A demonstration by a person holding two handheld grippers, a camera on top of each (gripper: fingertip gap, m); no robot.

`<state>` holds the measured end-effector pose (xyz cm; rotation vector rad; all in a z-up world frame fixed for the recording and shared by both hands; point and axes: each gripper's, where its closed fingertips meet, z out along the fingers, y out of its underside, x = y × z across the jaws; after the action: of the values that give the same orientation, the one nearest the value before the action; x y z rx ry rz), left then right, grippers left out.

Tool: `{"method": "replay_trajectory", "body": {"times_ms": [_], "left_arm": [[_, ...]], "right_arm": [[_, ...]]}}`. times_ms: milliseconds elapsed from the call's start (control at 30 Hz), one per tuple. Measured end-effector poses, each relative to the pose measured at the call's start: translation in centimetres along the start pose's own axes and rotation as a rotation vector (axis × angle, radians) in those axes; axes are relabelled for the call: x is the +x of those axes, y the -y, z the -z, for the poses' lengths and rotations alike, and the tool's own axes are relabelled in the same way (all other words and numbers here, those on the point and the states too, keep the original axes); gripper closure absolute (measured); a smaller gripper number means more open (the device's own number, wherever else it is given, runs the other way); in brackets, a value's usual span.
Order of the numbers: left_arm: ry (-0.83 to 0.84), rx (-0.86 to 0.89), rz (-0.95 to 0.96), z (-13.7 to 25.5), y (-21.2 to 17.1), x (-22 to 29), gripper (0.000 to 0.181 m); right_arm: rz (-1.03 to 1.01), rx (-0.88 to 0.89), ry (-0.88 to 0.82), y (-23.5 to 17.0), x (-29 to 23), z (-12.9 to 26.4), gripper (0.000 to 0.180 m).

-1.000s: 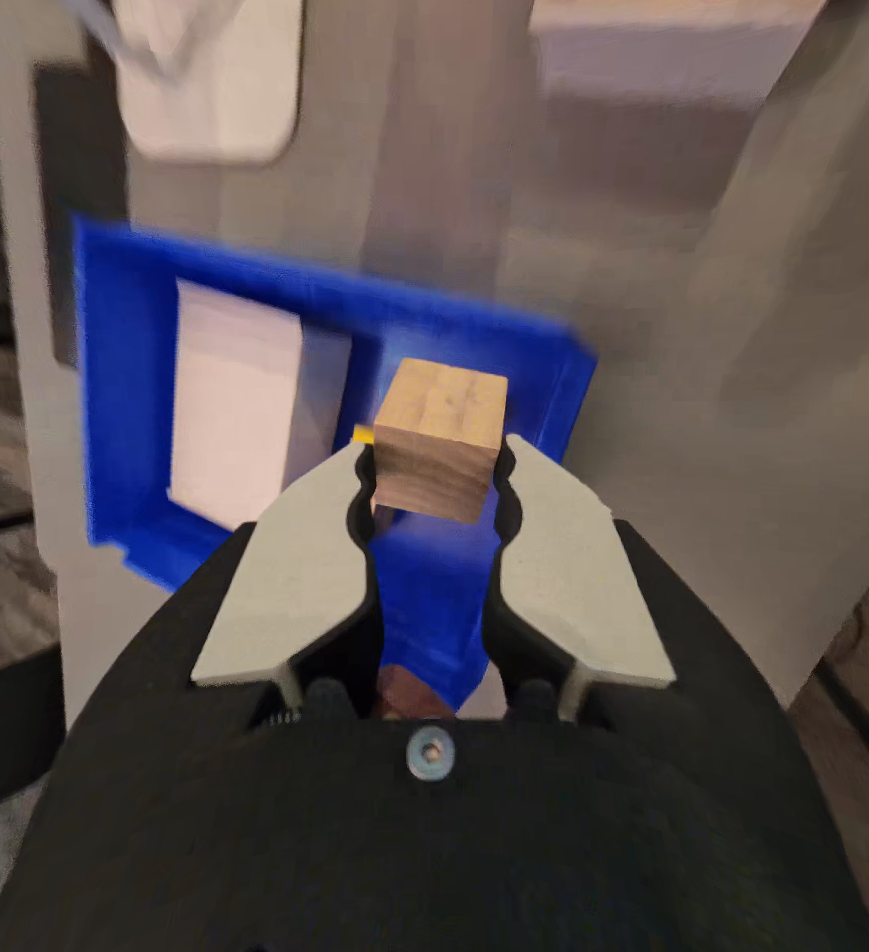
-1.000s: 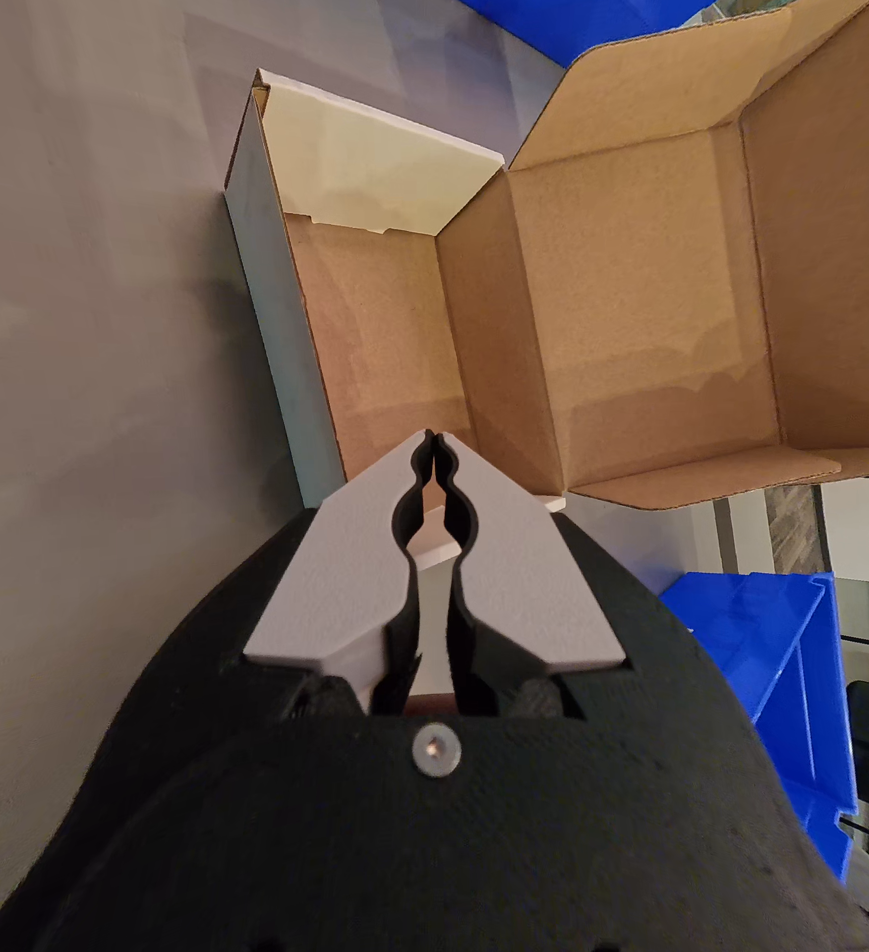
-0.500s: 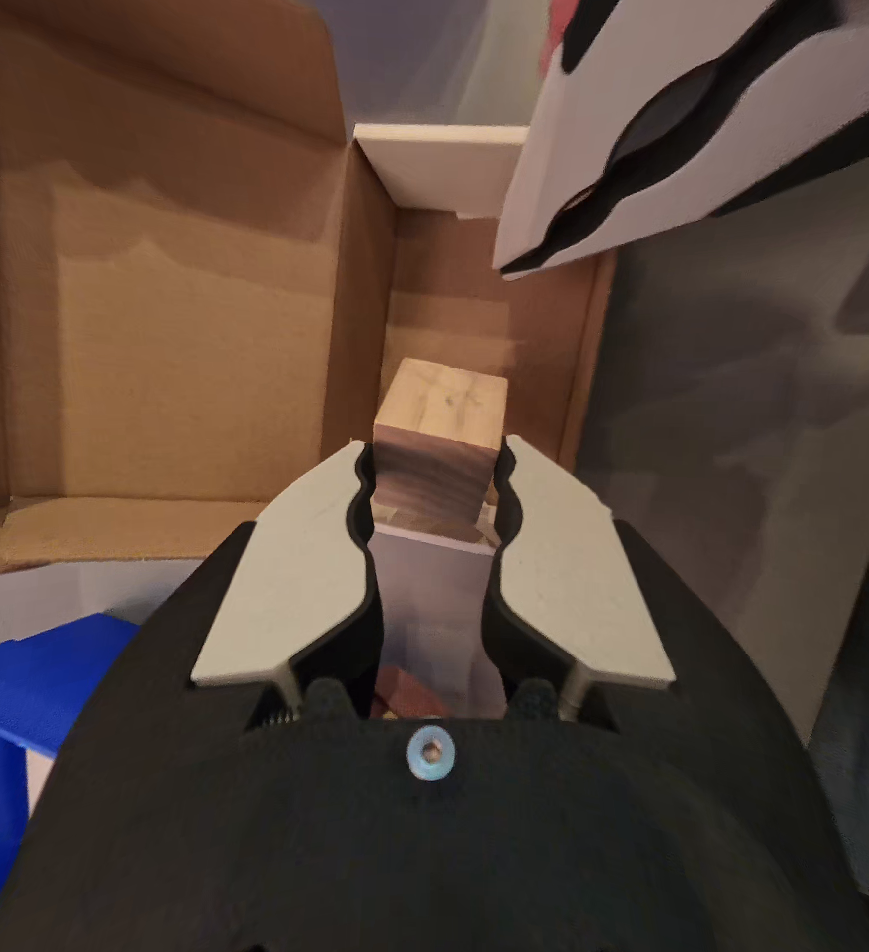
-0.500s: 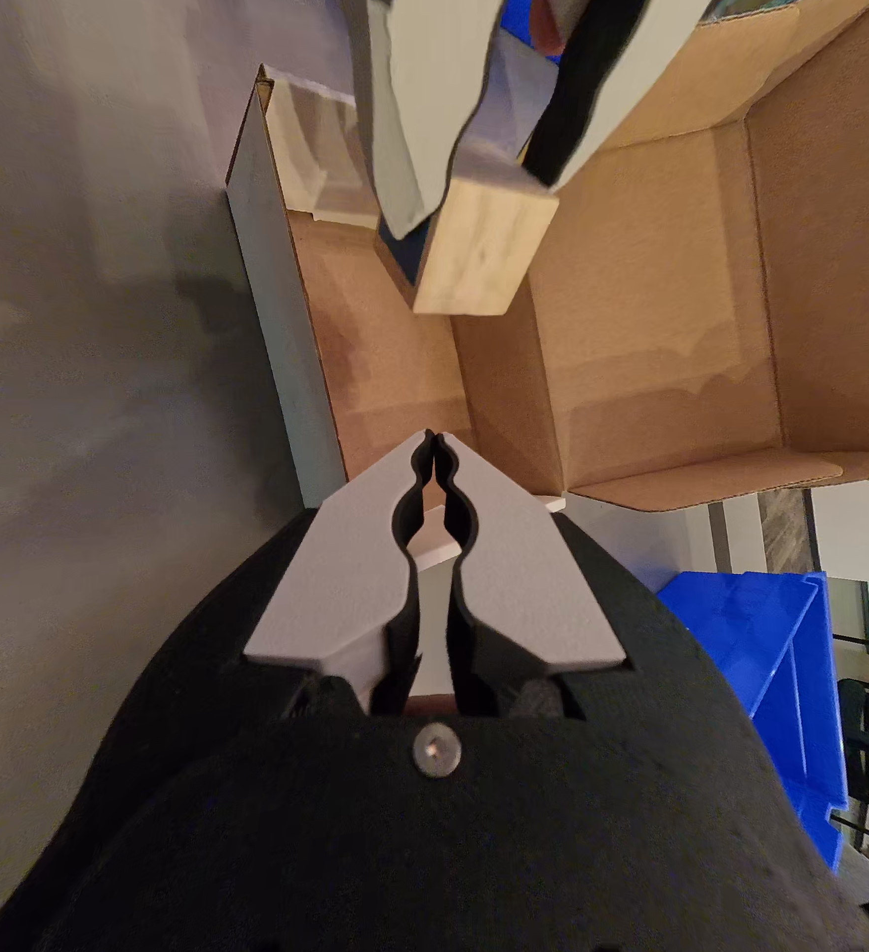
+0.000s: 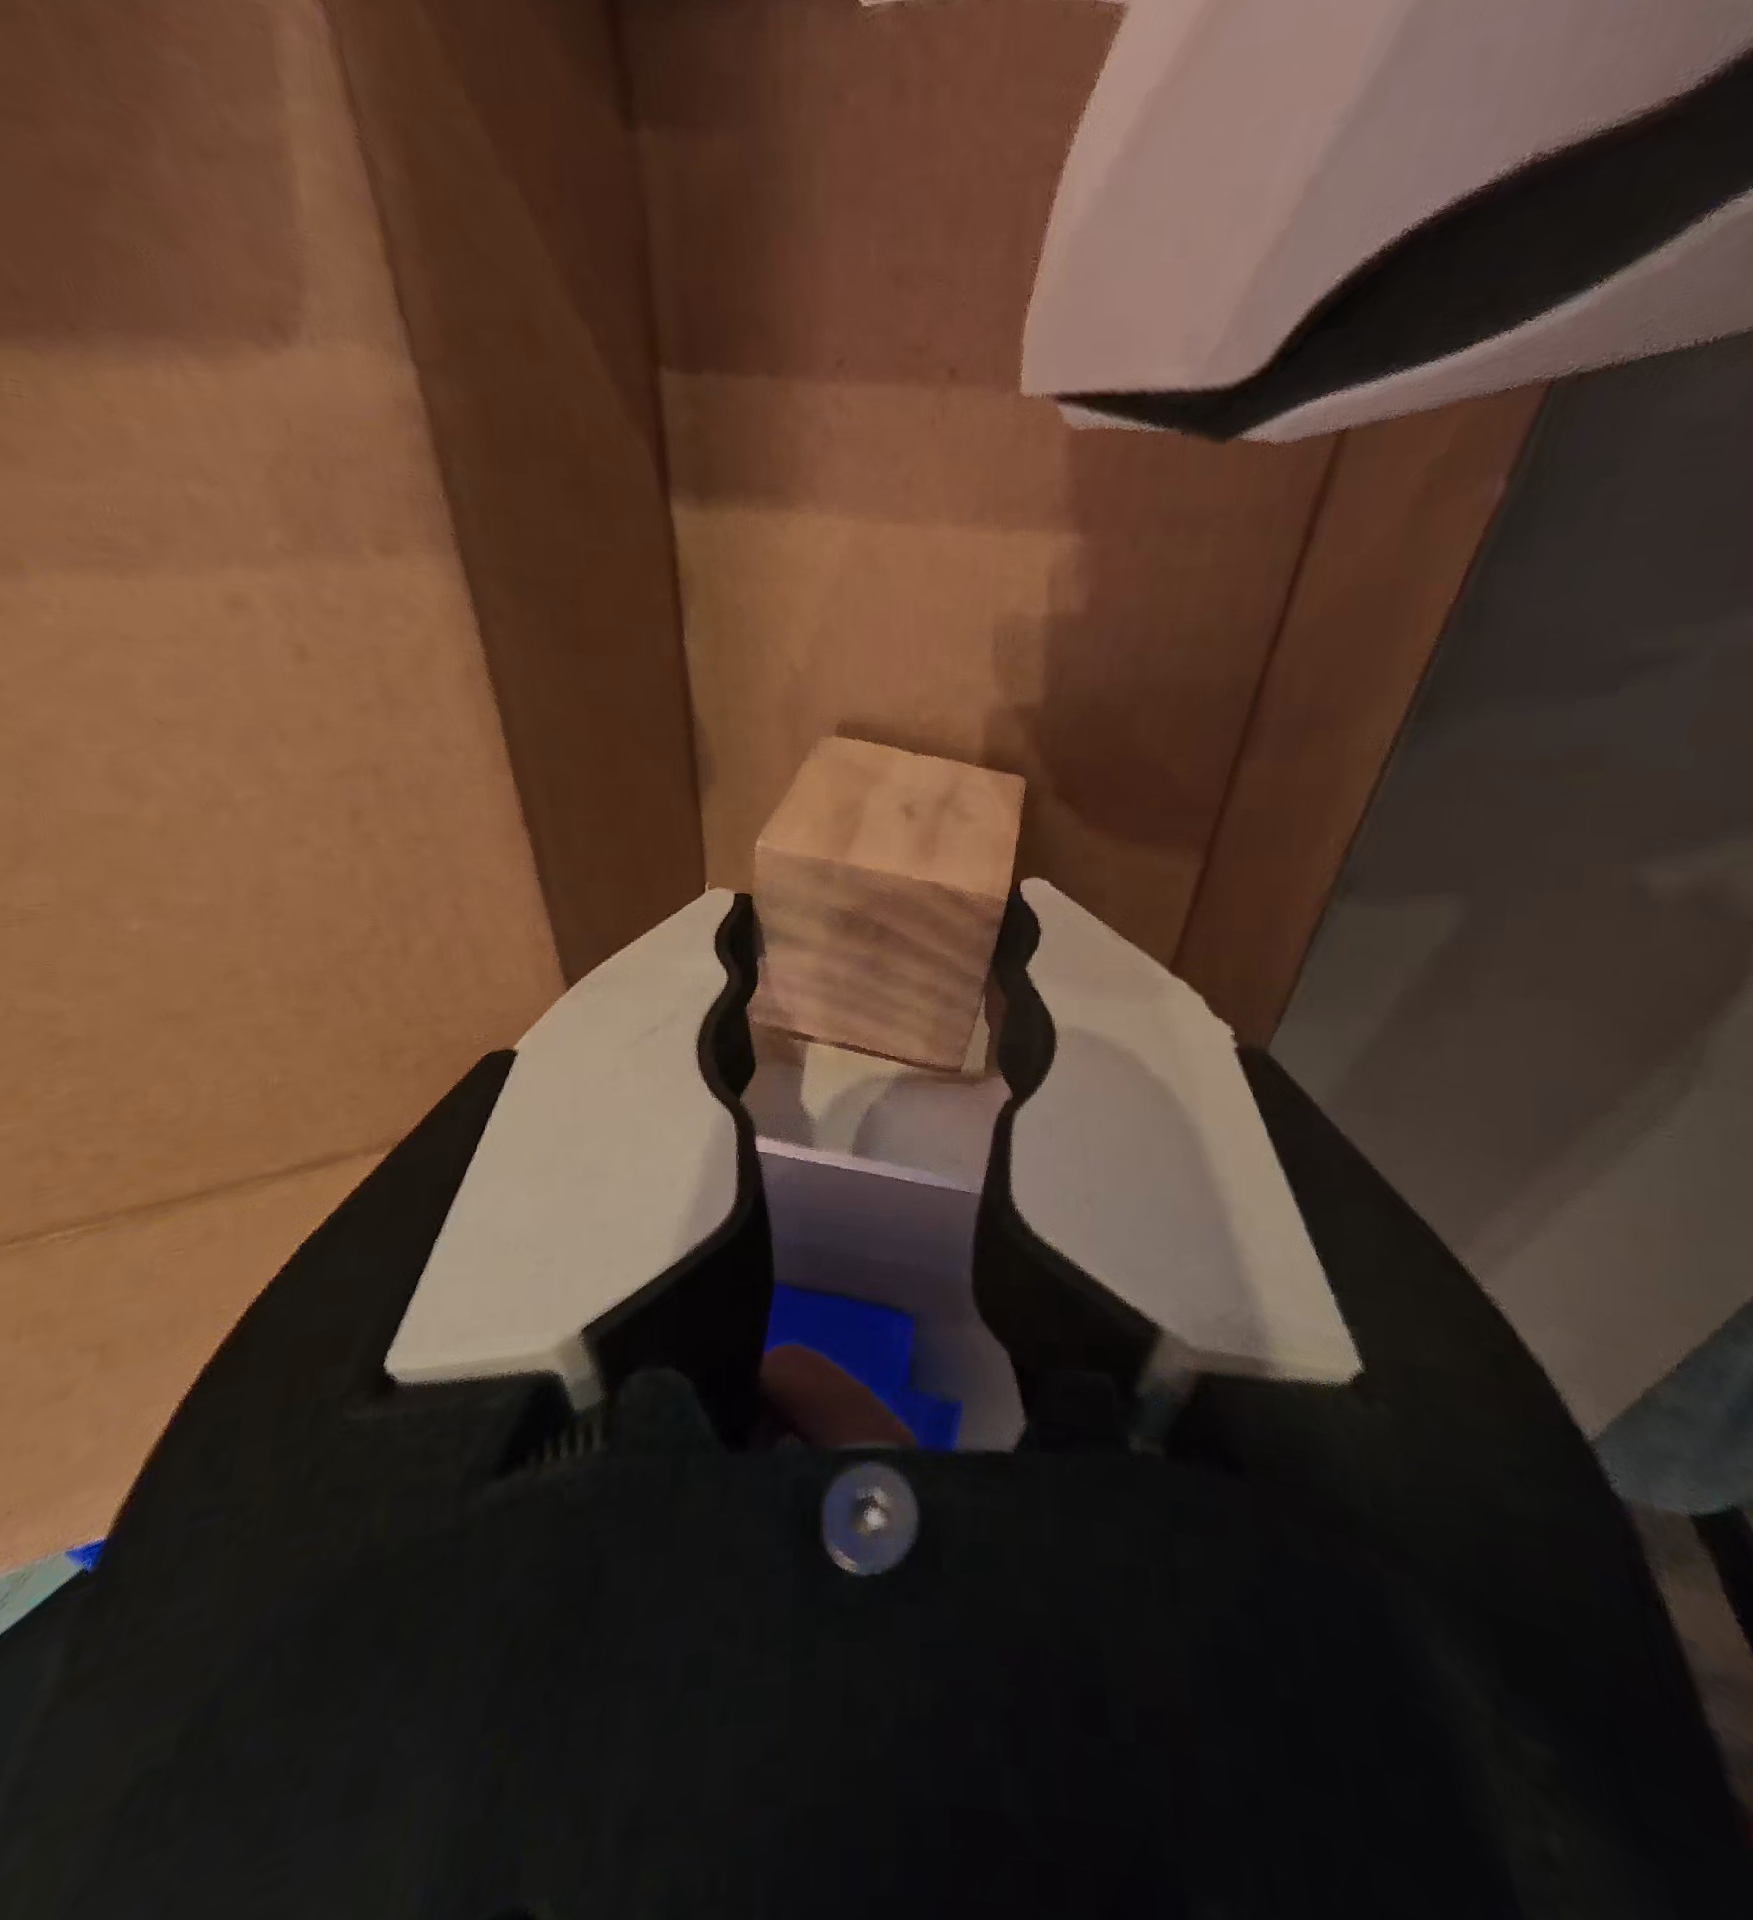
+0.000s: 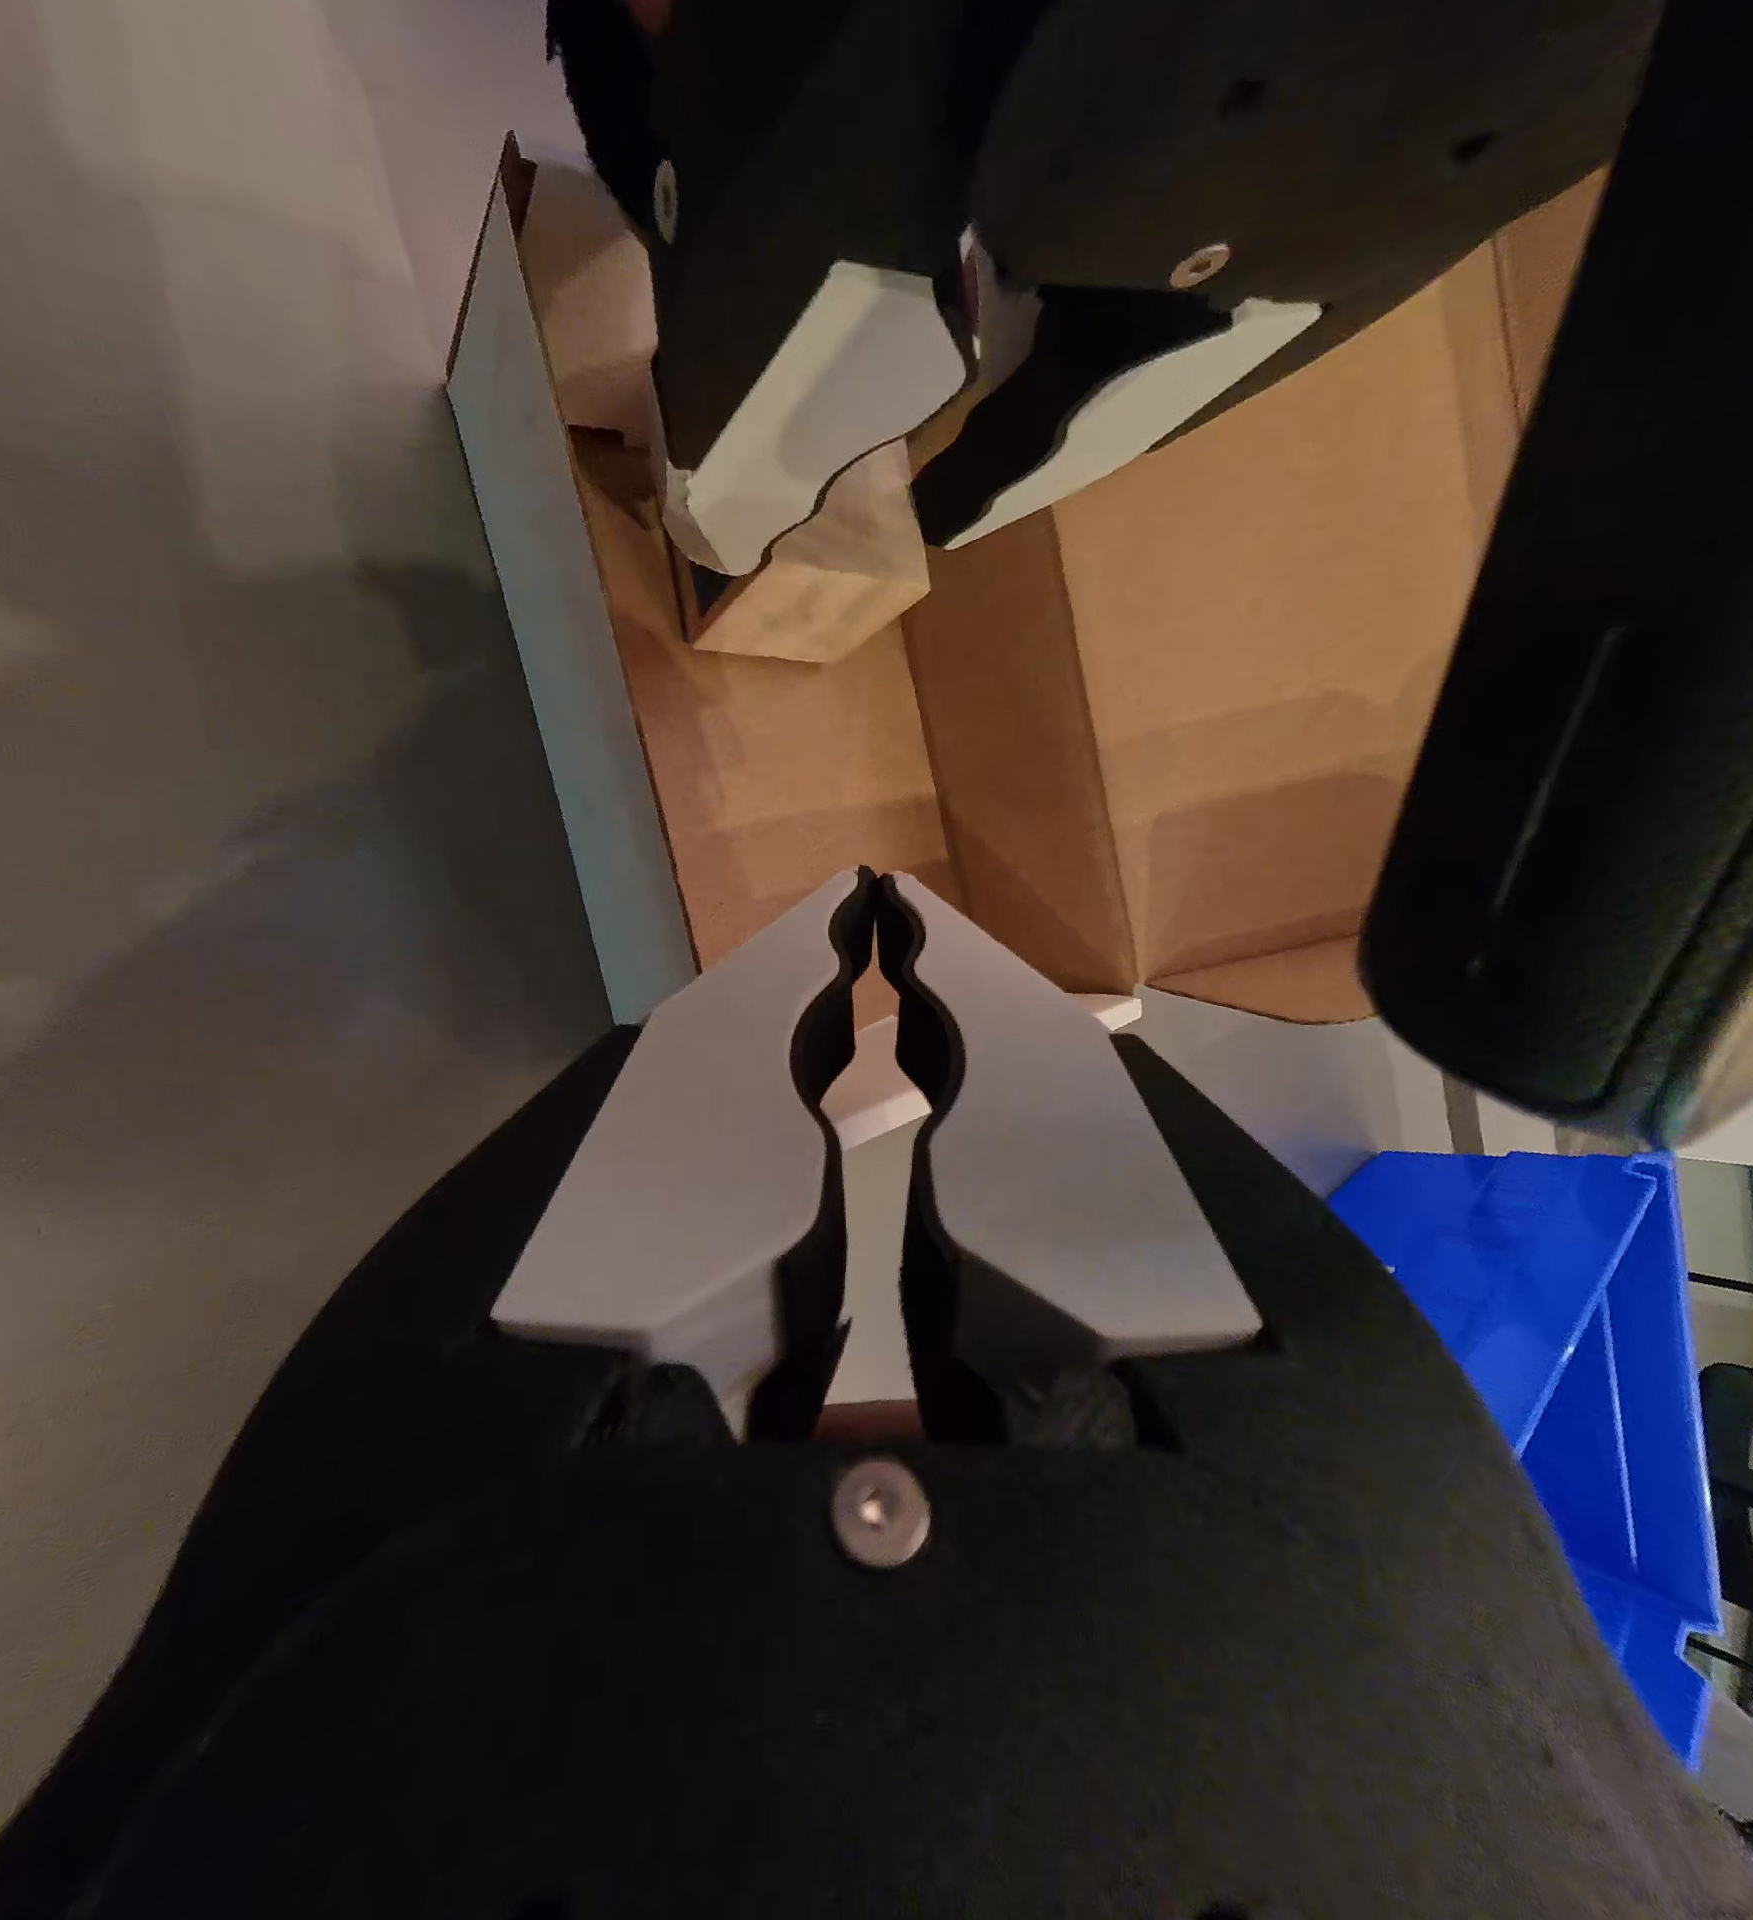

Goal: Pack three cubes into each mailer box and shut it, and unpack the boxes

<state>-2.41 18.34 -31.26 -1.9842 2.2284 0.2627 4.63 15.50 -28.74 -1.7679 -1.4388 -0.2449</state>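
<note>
The left gripper [image 5: 877, 971] was clenched on a wooden cube [image 5: 882, 904], pinching its 2 side faces, and held it inside the open mailer box [image 6: 799, 790], low in the narrow bay at one end. Whether the cube had touched the cardboard floor, I could not tell. The right gripper [image 6: 874, 881] hung over the box's near edge with its jaws pressed together on nothing. A blue bin [image 6: 1537, 1351] stood beside the box.

To my eye the step was setting this cube down. It wanted lowering until it sat flat, tucked toward a corner so 2 more would fit, then a gentle release and a straight lift out, clear of the walls and the other gripper close by.
</note>
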Motion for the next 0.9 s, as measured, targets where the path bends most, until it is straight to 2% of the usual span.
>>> {"method": "replay_trajectory", "body": {"times_ms": [267,333,367,533,667,900], "left_arm": [[-0.019,-0.029,-0.023,-0.2,-0.9,-0.3,0.136],[-0.01,-0.042,-0.028,-0.3,-1.1,-0.4,0.136],[-0.005,-0.047,-0.032,-0.3,-1.1,-0.4,0.136],[-0.005,-0.038,-0.024,-0.4,-1.1,-0.4,0.136],[0.0,-0.019,-0.022,-0.3,-1.0,-0.3,0.136],[0.015,0.002,-0.015,-0.3,-0.9,-0.2,0.136]], "right_arm": [[-0.068,0.056,-0.011,0.1,1.7,1.8,0.18],[-0.078,0.051,0.02,-0.5,1.6,2.0,0.165],[-0.089,0.038,0.034,-1.1,1.5,1.9,0.164],[-0.073,0.026,0.056,-1.7,0.9,1.2,0.178],[-0.113,0.027,0.075,-1.8,0.9,0.8,0.18],[-0.367,0.025,0.067,-2.5,2.4,1.6,0.159]]}}
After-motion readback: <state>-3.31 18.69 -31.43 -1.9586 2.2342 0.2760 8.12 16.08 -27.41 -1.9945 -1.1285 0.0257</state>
